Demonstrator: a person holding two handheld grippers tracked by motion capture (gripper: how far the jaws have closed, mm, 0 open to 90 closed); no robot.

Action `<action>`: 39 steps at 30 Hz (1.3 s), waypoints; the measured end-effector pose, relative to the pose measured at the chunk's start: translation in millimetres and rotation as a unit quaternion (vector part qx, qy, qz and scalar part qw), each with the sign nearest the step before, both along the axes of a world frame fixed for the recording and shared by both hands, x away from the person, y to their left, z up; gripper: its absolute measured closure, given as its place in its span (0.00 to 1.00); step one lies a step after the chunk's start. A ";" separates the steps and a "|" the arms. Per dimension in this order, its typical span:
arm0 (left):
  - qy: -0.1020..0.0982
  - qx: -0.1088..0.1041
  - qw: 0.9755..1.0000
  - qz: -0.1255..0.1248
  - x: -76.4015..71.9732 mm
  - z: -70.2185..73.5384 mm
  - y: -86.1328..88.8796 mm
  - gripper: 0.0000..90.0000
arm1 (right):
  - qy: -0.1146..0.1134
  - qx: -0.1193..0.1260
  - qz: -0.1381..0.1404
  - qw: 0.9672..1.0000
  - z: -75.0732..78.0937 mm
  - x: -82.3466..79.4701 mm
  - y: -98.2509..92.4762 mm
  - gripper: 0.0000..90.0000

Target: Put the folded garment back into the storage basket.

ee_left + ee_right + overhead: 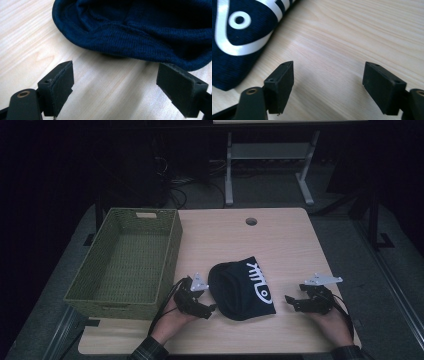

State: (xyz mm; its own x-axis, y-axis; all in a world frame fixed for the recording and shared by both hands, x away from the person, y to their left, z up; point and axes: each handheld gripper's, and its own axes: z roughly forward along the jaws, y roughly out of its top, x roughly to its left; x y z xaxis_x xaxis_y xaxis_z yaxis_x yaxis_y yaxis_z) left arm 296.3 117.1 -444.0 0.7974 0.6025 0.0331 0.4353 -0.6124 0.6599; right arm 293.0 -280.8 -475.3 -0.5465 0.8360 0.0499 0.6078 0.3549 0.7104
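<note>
Between the wide-apart left gripper and right gripper, the beanie lies untouched, bare tabletop around it.

Dark blue knit hat with white fish-bone picture lay flat on wood table, near front edge, beside green basket, opening turned left.

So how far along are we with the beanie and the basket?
Nothing looks done yet: the dark blue beanie lies on the table and the green wicker basket has nothing in it. In hand: the left gripper and right gripper flank the beanie, jaws open, gripping nothing. Likely left: grasping it and moving it to the basket.
</note>
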 end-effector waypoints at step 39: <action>0.098 0.092 0.978 -0.159 64.8 4.6 -60.3 0.16 | -0.013 -0.006 -0.020 1.000 -6.9 0.0 0.7 0.15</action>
State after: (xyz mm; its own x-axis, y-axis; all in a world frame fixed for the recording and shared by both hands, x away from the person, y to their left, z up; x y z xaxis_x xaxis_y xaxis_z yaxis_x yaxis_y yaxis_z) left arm 361.1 56.7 -439.4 0.9455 0.3210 -0.0552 0.3106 -0.8376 0.4495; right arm 293.0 -280.1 -482.2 -0.5134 0.8578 0.0264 0.6033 0.3388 0.7220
